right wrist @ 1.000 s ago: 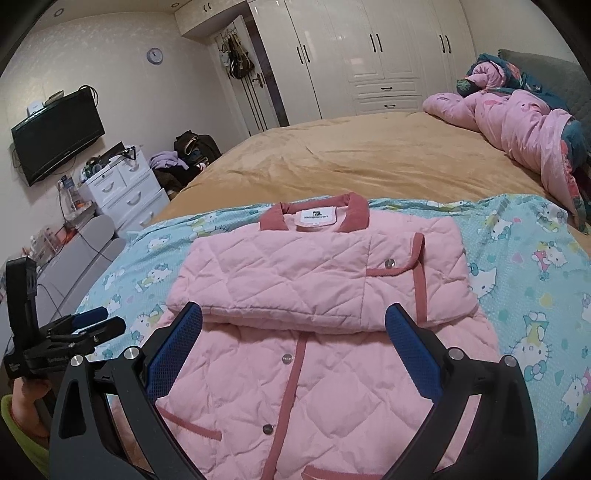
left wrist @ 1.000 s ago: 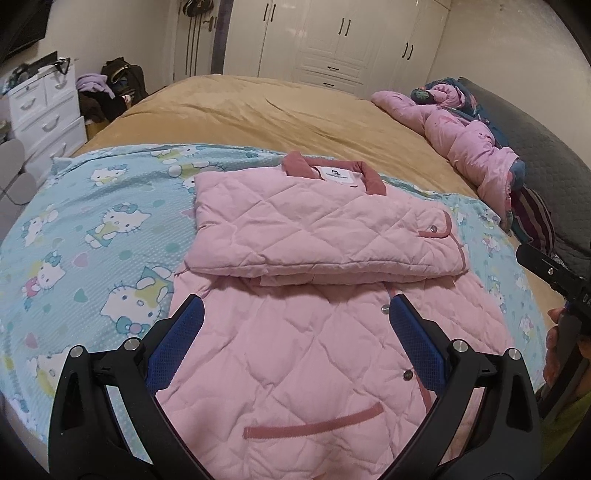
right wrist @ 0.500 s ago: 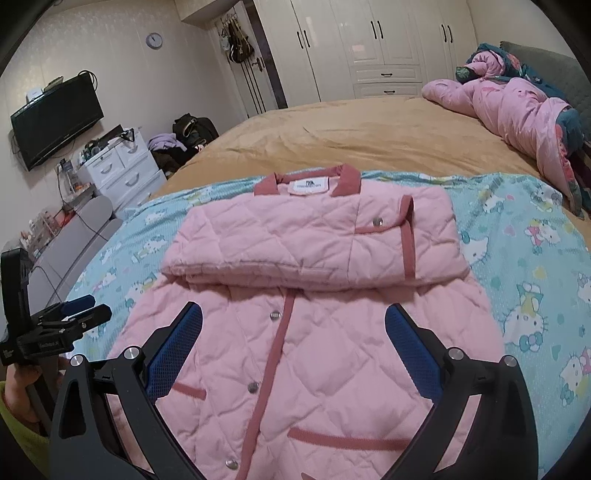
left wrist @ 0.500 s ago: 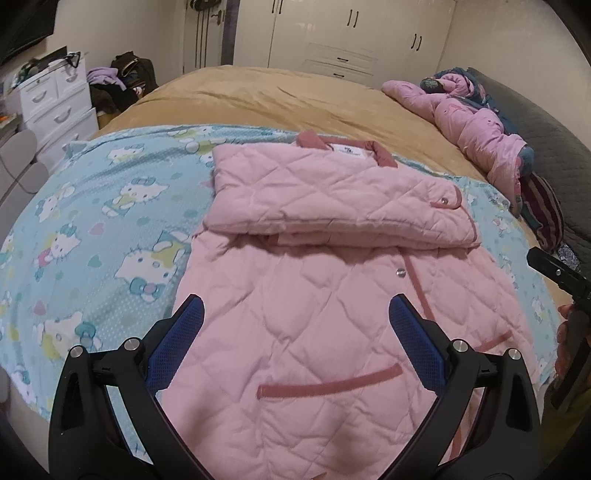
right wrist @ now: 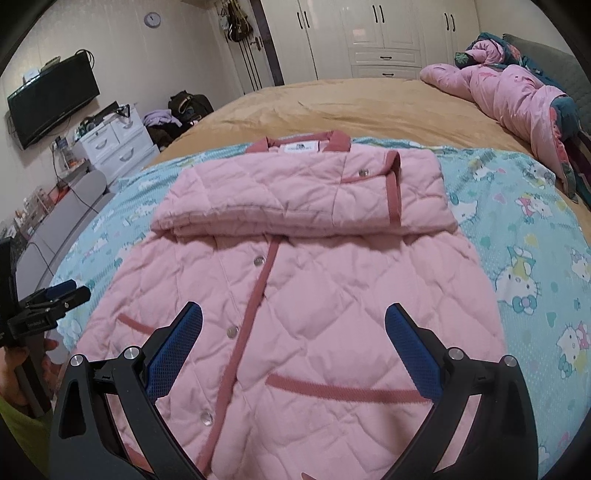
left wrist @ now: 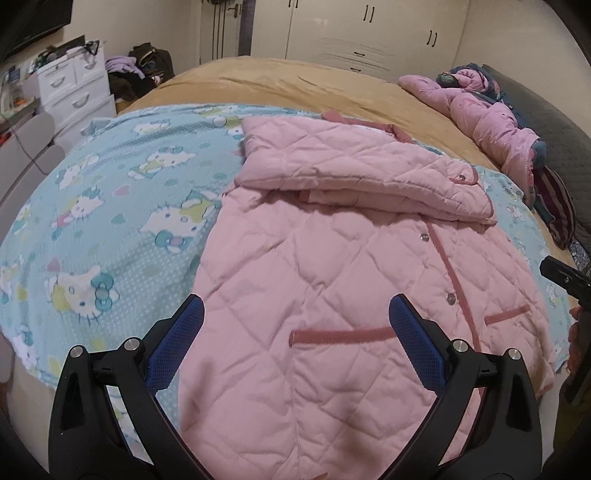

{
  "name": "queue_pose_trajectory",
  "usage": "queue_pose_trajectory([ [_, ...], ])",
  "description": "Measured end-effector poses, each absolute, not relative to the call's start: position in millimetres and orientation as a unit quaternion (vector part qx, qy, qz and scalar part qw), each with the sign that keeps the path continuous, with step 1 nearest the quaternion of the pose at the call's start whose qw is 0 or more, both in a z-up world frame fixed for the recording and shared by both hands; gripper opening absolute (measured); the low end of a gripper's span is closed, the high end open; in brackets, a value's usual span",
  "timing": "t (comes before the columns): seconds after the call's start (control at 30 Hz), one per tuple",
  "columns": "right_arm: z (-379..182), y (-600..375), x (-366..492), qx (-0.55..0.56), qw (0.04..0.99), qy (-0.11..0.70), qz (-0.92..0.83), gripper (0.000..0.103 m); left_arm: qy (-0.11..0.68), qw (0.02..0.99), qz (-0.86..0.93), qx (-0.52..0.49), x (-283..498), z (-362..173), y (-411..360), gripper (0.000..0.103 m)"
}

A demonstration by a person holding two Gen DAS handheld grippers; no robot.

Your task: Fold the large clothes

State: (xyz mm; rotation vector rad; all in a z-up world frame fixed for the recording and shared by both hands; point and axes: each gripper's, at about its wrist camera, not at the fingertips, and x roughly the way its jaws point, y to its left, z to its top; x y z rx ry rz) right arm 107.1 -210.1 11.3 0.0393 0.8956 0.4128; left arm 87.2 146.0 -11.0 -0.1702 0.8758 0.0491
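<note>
A pink quilted jacket (left wrist: 332, 266) with darker pink trim lies front up on a Hello Kitty blanket (left wrist: 110, 206) on the bed. Its sleeves are folded across the chest into a thick band (left wrist: 362, 173) below the collar. My left gripper (left wrist: 295, 325) is open and empty, hovering over the jacket's lower left part by a pocket slit. My right gripper (right wrist: 293, 328) is open and empty over the jacket (right wrist: 314, 288) near its lower right pocket. The left gripper also shows at the right wrist view's left edge (right wrist: 55, 295).
A tan bedspread (right wrist: 351, 107) covers the far bed. A pink crumpled duvet (right wrist: 517, 88) lies at the far right. White drawers (right wrist: 114, 147), a wall TV (right wrist: 51, 99) and wardrobes (right wrist: 388, 33) stand beyond the bed.
Both grippers have moved down and back toward the jacket's hem; the jacket fills more of each view. Both stay open. The jacket has not moved.
</note>
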Motion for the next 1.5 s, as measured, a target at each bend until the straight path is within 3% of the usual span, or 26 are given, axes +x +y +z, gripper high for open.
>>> queue_pose_trajectory([
  [1.5,-34,-272,57,0.028,0.853,0.491,0.174,0.099,0.469,0.868,0.002,-0.166,-13,-73,182,0.094],
])
